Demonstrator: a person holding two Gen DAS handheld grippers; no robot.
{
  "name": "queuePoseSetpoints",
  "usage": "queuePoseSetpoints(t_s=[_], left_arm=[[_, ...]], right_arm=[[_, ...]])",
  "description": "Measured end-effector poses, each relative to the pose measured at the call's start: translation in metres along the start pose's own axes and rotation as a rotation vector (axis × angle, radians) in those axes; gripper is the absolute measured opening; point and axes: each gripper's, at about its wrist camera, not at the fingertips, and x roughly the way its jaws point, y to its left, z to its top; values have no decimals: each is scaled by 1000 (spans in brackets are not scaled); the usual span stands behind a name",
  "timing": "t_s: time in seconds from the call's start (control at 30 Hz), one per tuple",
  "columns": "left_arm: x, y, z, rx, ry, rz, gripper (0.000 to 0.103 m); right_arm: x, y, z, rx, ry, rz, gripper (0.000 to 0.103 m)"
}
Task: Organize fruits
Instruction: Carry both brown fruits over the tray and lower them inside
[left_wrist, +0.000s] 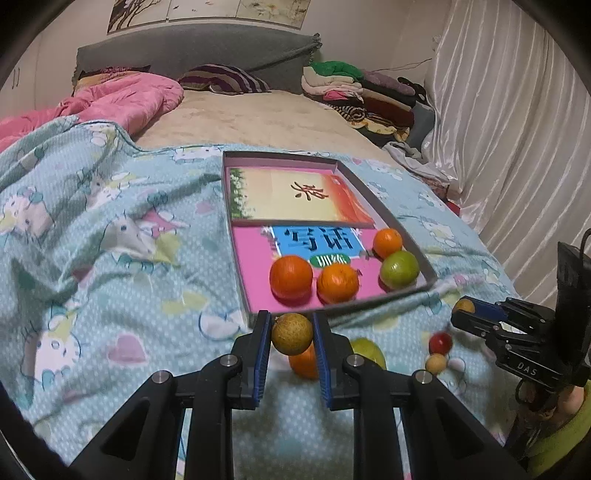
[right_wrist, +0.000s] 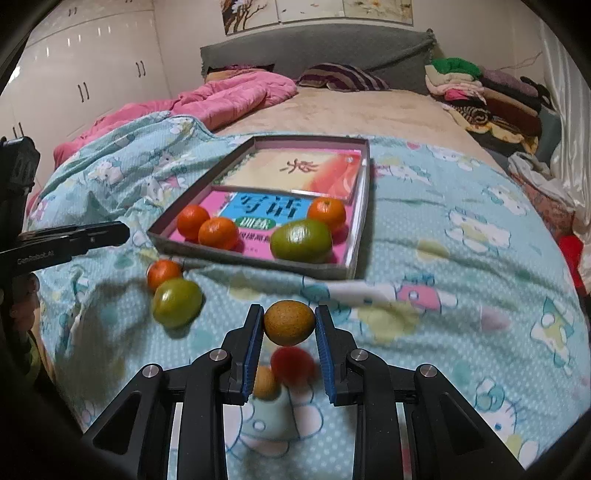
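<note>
A shallow grey box (left_wrist: 421, 254) (right_wrist: 255, 264) lies on the bed, holding three oranges (left_wrist: 291, 277) (right_wrist: 218, 232) and a green fruit (left_wrist: 399, 268) (right_wrist: 301, 240). My left gripper (left_wrist: 291, 334) is shut on a brown-yellow fruit (left_wrist: 291, 333), held above the blanket just short of the box's near edge. My right gripper (right_wrist: 289, 322) (left_wrist: 465, 306) is shut on a second brown fruit (right_wrist: 289, 322). On the blanket lie an orange (left_wrist: 304, 360) (right_wrist: 163, 274), a green fruit (left_wrist: 367, 350) (right_wrist: 176, 302), a red fruit (left_wrist: 440, 342) (right_wrist: 291, 363) and a small tan fruit (left_wrist: 436, 363) (right_wrist: 265, 382).
Two books (left_wrist: 306, 197) (right_wrist: 295, 173) line the box. The blue patterned blanket (left_wrist: 110, 258) is wrinkled to the left. A pink quilt (right_wrist: 221, 99), a striped pillow (left_wrist: 221, 79) and folded clothes (right_wrist: 480, 88) lie farther back. A curtain (left_wrist: 517, 129) hangs on the right.
</note>
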Motion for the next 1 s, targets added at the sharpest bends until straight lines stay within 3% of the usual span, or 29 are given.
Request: queuePoseSetpoints(t_s=[0.3, 1.0], left_arm=[[30, -6, 21, 29, 47, 7, 23], [64, -5, 21, 27, 112, 24, 23]], right_arm=[[4, -12, 32, 5, -36, -26, 29], [20, -28, 61, -11, -37, -49, 29]])
